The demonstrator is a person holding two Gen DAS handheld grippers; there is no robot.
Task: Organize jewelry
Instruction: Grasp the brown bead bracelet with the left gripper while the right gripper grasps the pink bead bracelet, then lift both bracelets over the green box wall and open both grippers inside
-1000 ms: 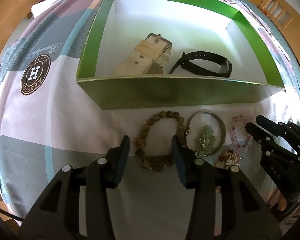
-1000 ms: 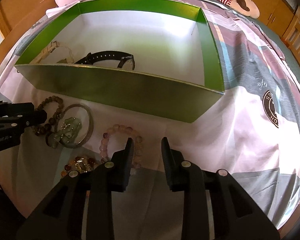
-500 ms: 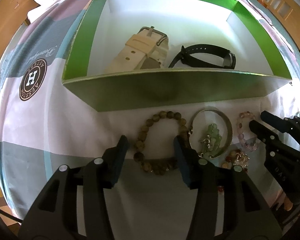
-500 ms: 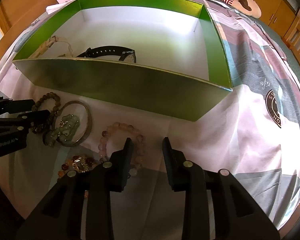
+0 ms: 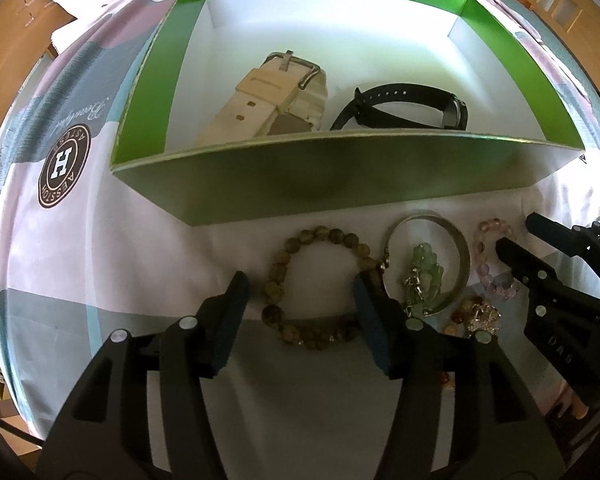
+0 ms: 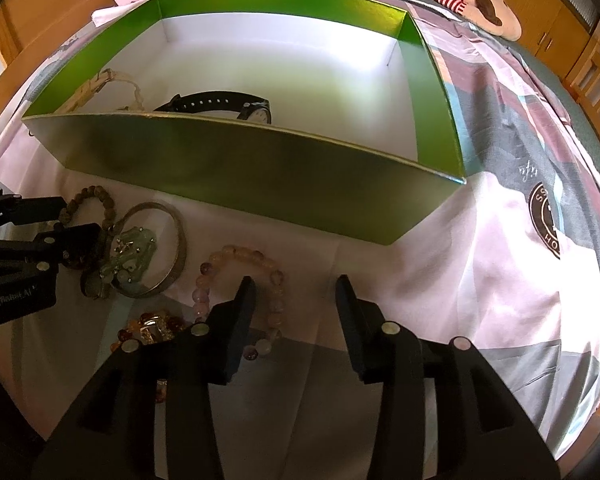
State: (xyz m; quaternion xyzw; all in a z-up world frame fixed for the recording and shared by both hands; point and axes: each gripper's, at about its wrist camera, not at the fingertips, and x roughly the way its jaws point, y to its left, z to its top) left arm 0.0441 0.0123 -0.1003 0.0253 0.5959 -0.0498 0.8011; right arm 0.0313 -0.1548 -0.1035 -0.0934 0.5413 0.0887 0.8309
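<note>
1. A big green box (image 5: 340,184) sits on a bed with a pink and grey sheet (image 5: 100,248).
2. Inside the box lie a cream watch (image 5: 276,100) on the left and a black watch (image 5: 404,108) to its right.
3. The other jewelry lies on the sheet, just near the front wall of the box.
4. A brown bead bracelet (image 5: 312,288) is on the left of the row.
5. Next to it is a silver bangle (image 5: 456,252) with a green charm (image 5: 426,268) inside its ring.
6. A pink bead bracelet (image 6: 240,280) lies to the right, and an amber bracelet (image 6: 152,328) lies nearer.
7. The left gripper (image 5: 300,292) has its jaws wide. One jaw is on each side of the brown bead bracelet, and they hold nothing.
8. The right gripper (image 6: 294,300) has its jaws wide too. Its left jaw is over the pink bead bracelet. It holds nothing.
</note>
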